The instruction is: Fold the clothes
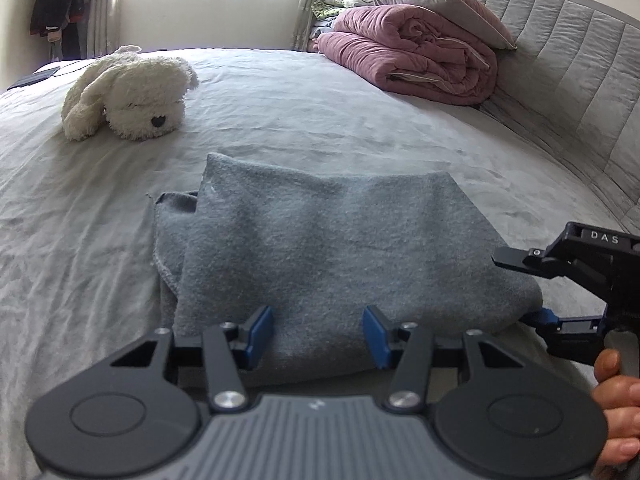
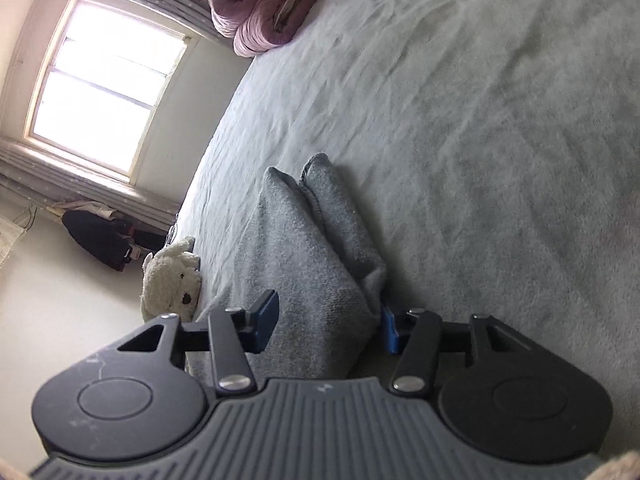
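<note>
Left wrist view shows a grey fleece garment (image 1: 320,248) lying on the bed sheet (image 1: 80,220) already doubled over: a broad top layer covers a lower one, whose stitched edge pokes out at the far left. By the look of it at least one fold is in; whether more folds or a last smoothing remain, these pictures do not settle.

The left gripper (image 1: 318,334) stands spread wide, its blue pads (image 1: 262,330) either side of the garment's near edge and clamping nothing. The cloth stretches straight ahead of it.

Seen in the same view, the right gripper (image 1: 532,288) sits at the garment's right corner, turned on its side. Its own camera shows the right gripper (image 2: 328,326) likewise parted, with the bunched corner (image 2: 320,280) between the fingers, one pad (image 2: 389,330) touching the cloth and the other standing clear.

A plush dog (image 1: 128,92) lies well beyond the left gripper.
</note>
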